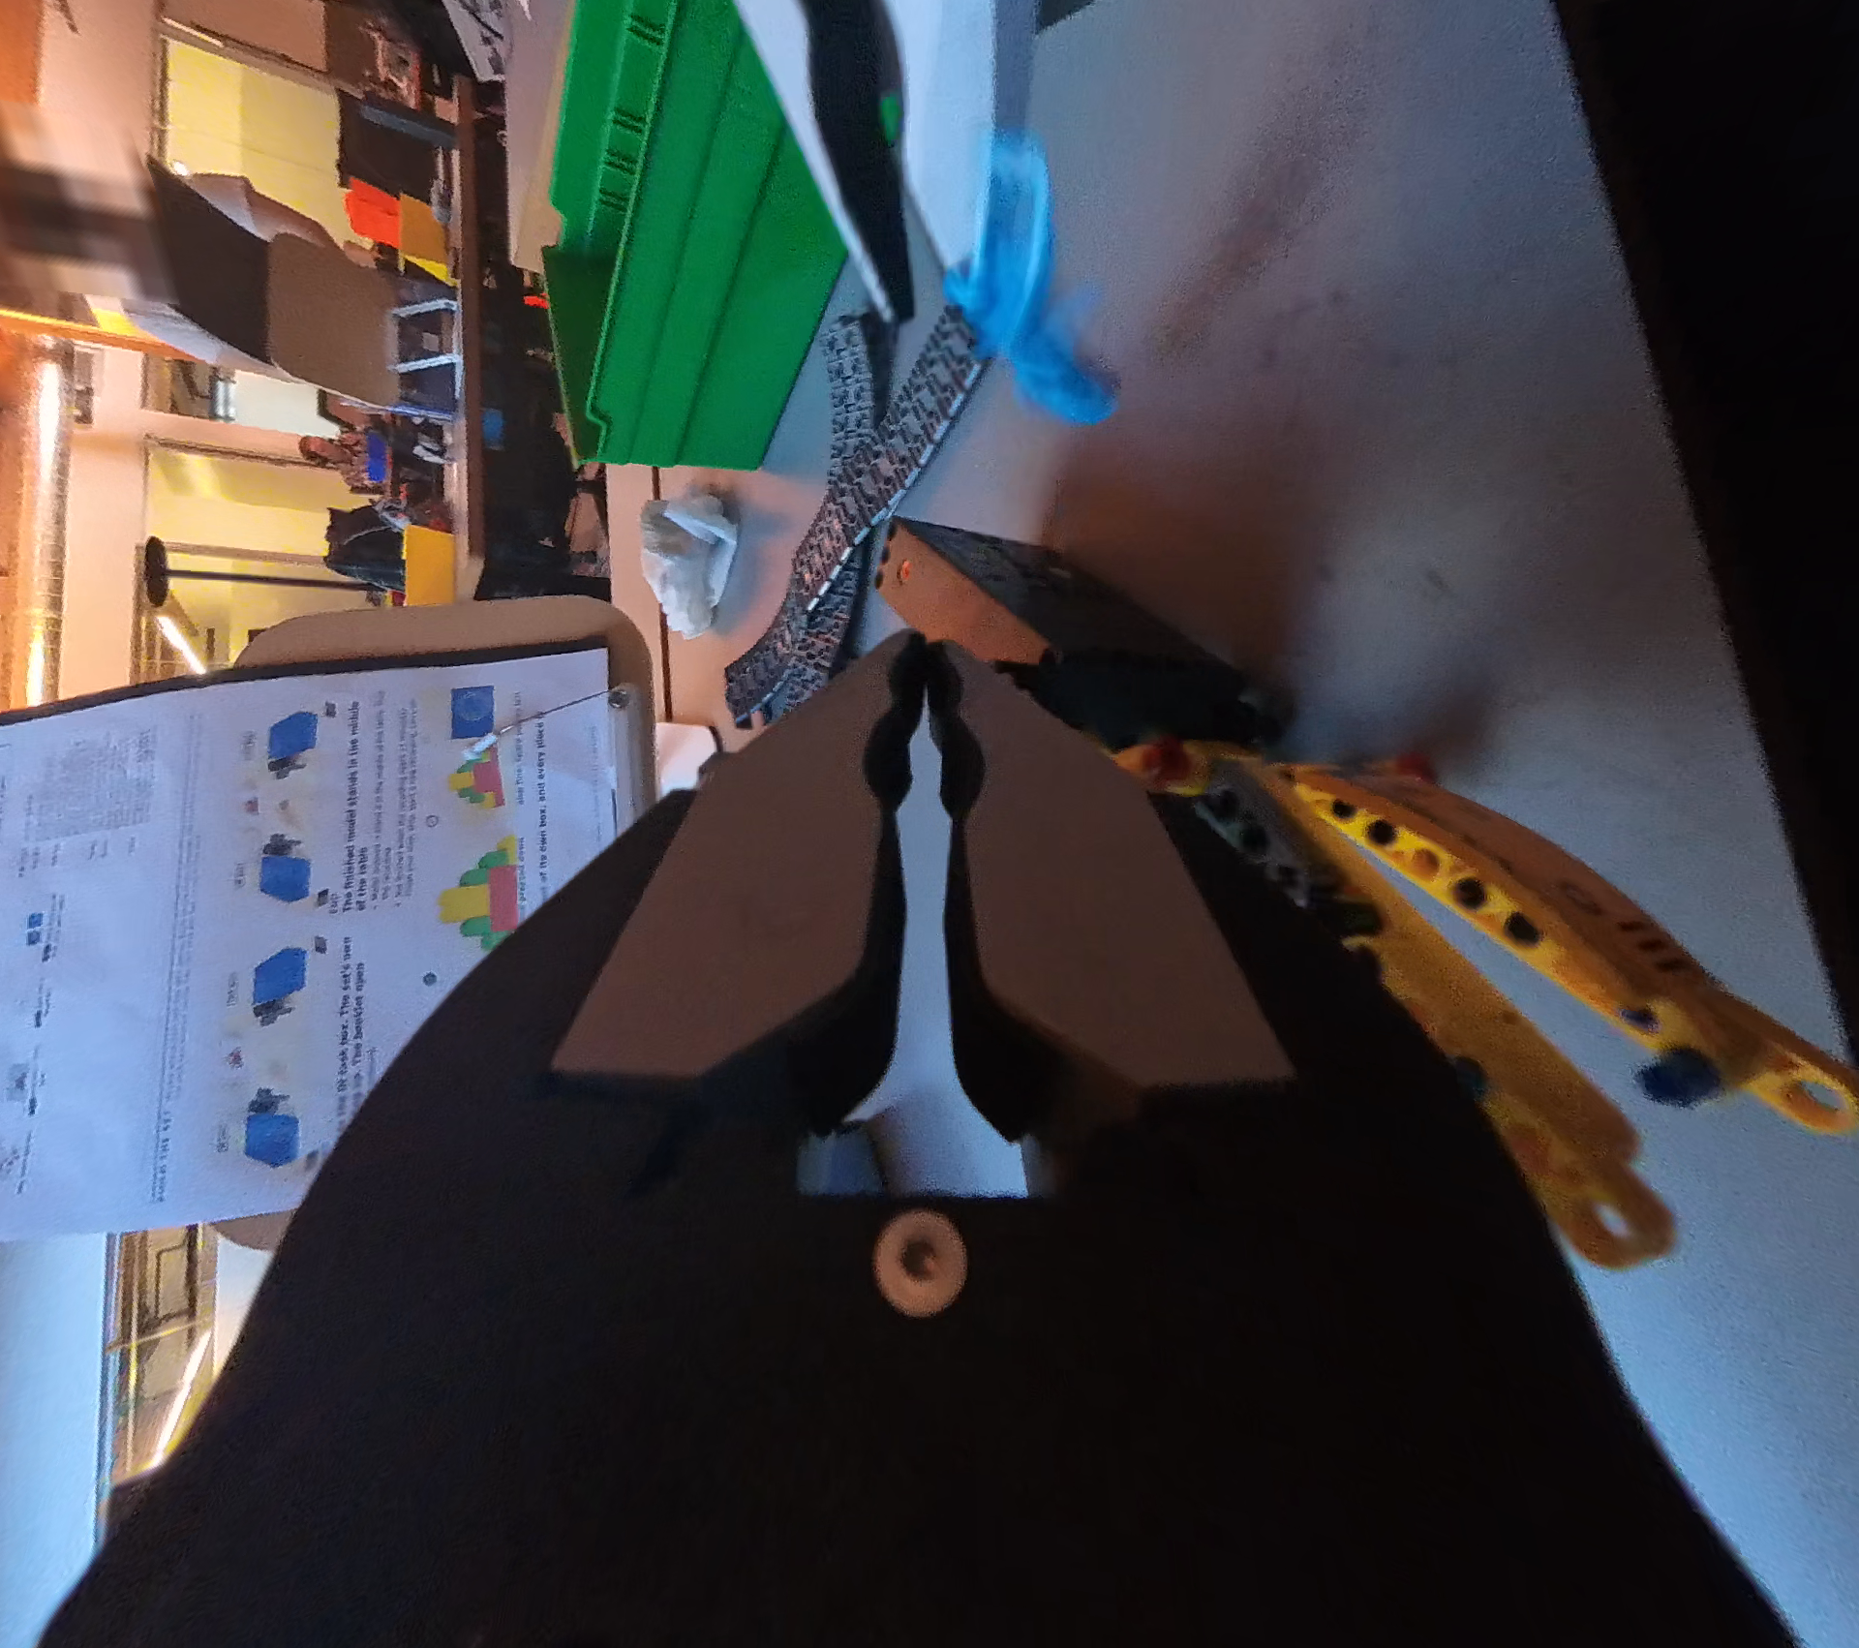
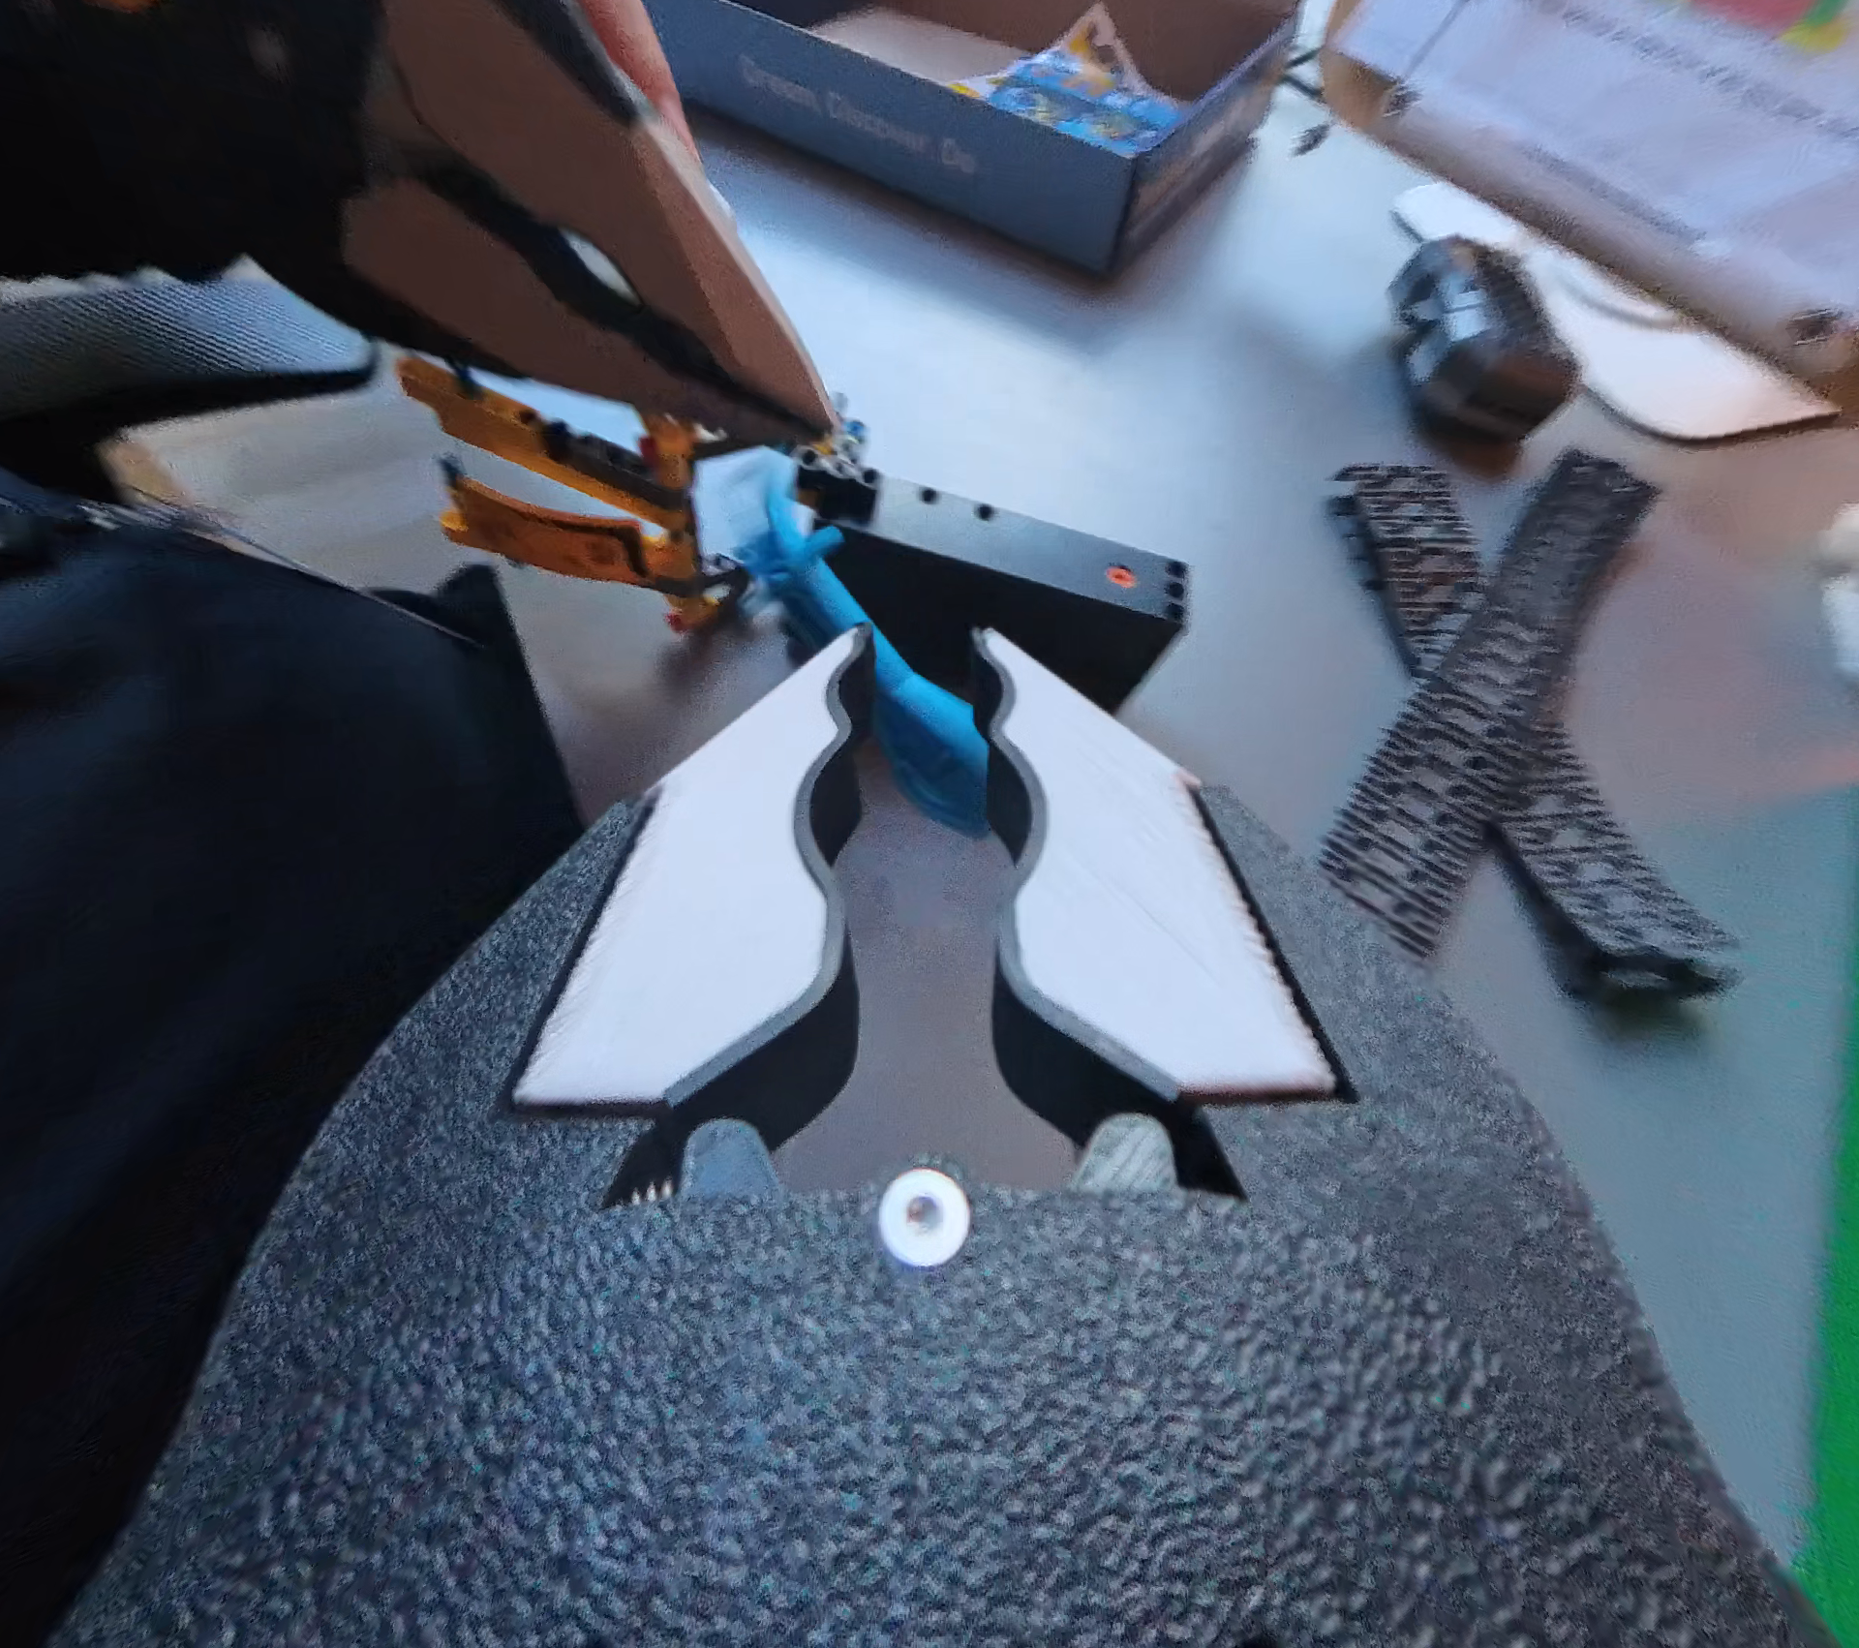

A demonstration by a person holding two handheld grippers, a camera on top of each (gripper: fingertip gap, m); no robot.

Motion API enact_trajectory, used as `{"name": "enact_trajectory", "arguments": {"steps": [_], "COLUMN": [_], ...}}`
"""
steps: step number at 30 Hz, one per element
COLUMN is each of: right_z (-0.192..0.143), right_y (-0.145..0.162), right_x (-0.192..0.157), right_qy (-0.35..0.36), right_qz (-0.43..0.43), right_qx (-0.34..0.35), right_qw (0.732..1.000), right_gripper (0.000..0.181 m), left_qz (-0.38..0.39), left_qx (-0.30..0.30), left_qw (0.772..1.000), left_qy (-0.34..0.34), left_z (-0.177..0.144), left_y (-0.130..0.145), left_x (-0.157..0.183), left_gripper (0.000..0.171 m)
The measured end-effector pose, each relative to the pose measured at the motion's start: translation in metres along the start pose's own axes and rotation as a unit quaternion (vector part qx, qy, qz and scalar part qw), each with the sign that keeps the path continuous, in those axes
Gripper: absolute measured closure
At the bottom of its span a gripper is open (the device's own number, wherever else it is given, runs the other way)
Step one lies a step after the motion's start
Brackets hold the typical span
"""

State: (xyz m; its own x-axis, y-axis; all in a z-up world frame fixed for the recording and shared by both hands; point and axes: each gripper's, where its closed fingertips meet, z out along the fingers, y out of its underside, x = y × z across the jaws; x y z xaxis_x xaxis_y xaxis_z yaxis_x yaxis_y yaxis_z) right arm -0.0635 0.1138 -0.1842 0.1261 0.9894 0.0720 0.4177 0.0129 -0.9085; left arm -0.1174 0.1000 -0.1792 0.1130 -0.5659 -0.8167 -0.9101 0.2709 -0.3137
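My left gripper (image 1: 925,659) is shut, its pads meeting with nothing visible between them. Its tips sit beside the end of a long black block (image 1: 1056,604) and a yellow-and-black beam assembly (image 1: 1459,926). In the right wrist view the left gripper (image 2: 830,433) points down at the joint between the block (image 2: 1006,564) and the yellow assembly (image 2: 563,493). My right gripper (image 2: 920,644) is shut on a soft blue piece (image 2: 925,745) that runs out between its fingers toward the block. The blue piece also shows in the left wrist view (image 1: 1016,282).
Two black ribbed track strips (image 2: 1489,735) lie crossed to the right. A dark blue open box (image 2: 956,121) stands behind. An instruction sheet on a stand (image 1: 251,896), a green bin (image 1: 684,191) and a white crumpled wad (image 1: 689,559) are nearby. Left tips to right tips: about 6 centimetres.
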Motion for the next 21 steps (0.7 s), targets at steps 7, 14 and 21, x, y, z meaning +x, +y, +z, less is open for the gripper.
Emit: {"name": "enact_trajectory", "arguments": {"steps": [7, 14, 21], "right_z": [0.005, 0.003, 0.03], "right_y": [0.06, 0.052, 0.038], "right_x": [0.027, -0.015, -0.08], "right_qy": [0.037, -0.014, -0.073], "right_qz": [0.068, 0.06, 0.115], "right_qx": [-0.055, -0.085, -0.124], "right_qw": [0.995, 0.995, 0.983], "right_gripper": [0.152, 0.137, 0.133], "left_qz": [-0.029, -0.095, -0.177], "left_qx": [-0.027, -0.036, -0.022], "left_qw": [0.999, 0.995, 0.983], "left_qy": [0.025, 0.025, 0.041], "left_z": [0.011, 0.006, -0.01], "left_y": [0.011, 0.025, 0.027], "left_x": [0.001, -0.007, -0.01], "left_gripper": [0.171, 0.171, 0.171]}}
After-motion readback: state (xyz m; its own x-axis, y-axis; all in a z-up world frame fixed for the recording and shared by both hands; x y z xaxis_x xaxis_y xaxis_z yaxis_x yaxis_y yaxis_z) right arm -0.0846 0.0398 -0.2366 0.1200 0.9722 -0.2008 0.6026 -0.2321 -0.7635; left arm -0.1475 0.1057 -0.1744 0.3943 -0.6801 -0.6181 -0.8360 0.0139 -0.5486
